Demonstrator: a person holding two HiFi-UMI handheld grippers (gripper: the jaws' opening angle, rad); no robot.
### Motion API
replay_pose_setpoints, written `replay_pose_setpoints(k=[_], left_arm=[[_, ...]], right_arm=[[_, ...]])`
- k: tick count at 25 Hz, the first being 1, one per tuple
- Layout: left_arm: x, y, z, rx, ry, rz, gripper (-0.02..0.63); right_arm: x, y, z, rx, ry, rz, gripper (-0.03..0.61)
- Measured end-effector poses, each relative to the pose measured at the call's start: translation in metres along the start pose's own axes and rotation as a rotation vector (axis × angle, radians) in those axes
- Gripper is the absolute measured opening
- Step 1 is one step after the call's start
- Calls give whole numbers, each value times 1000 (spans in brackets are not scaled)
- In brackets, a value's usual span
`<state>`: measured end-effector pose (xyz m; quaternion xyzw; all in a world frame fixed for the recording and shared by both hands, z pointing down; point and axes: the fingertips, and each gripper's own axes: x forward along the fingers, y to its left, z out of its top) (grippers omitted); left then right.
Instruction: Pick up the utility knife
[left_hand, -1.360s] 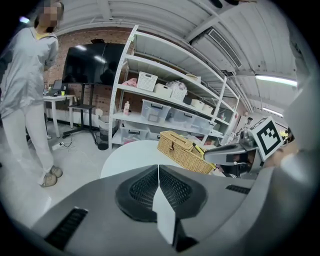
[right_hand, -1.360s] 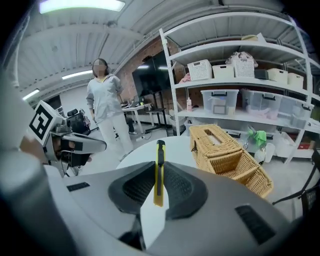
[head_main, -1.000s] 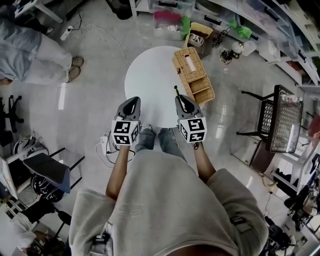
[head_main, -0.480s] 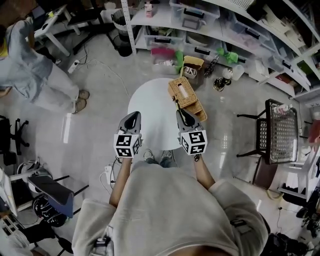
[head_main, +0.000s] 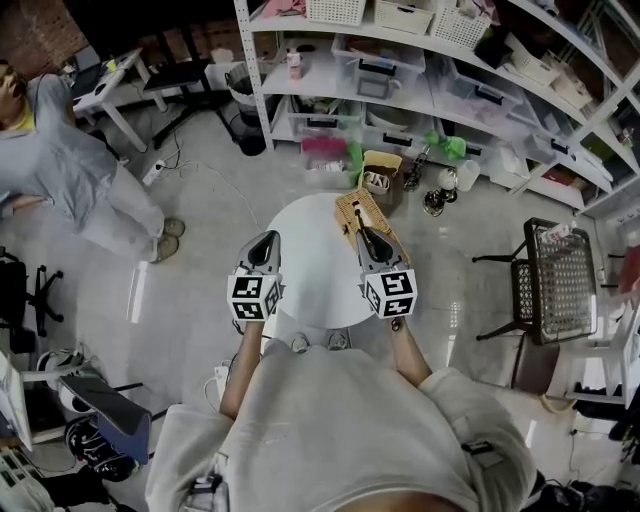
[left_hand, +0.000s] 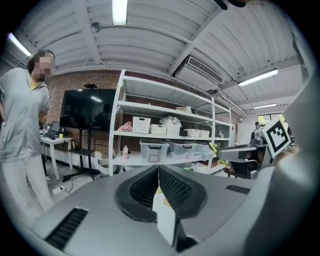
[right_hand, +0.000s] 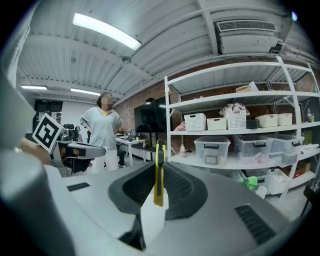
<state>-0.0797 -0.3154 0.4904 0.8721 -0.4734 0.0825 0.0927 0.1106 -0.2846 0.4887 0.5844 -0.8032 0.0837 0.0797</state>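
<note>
The right gripper (head_main: 362, 236) is clamped on the utility knife (right_hand: 158, 186): in the right gripper view the thin yellow handle stands on edge between the black ribbed pads (right_hand: 181, 189), with a good part of it reaching beyond their tips. The left gripper (head_main: 267, 243) has its jaws drawn together on nothing and hangs level with the other, to its left. From the head view both are held in the air over the near part of the round white table (head_main: 305, 280), and the knife's far end shows just in front of the wicker basket (head_main: 348, 205) at the table's far right. The pickup looks done, so the risk now is in the hold. The pads pinch only the handle's narrow flat sides, and the long free end could lever it round or let it slide out if the hand swings or tilts sharply. A drop from here would land on the table or on the floor (head_main: 200, 280) by the person's feet. Whether the blade is out cannot be told. Moving further away could also catch the tip on the basket's weave.
</note>
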Motion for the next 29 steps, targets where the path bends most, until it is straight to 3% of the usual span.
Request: replay_pose_setpoints(k=[9, 29], left_arm=[[11, -1, 18, 17, -29, -12, 23], [22, -4, 10, 24, -10, -27, 23]], right_arm=[[6, -7, 17, -22, -27, -4, 69], [18, 1, 12, -25, -15, 15, 69]])
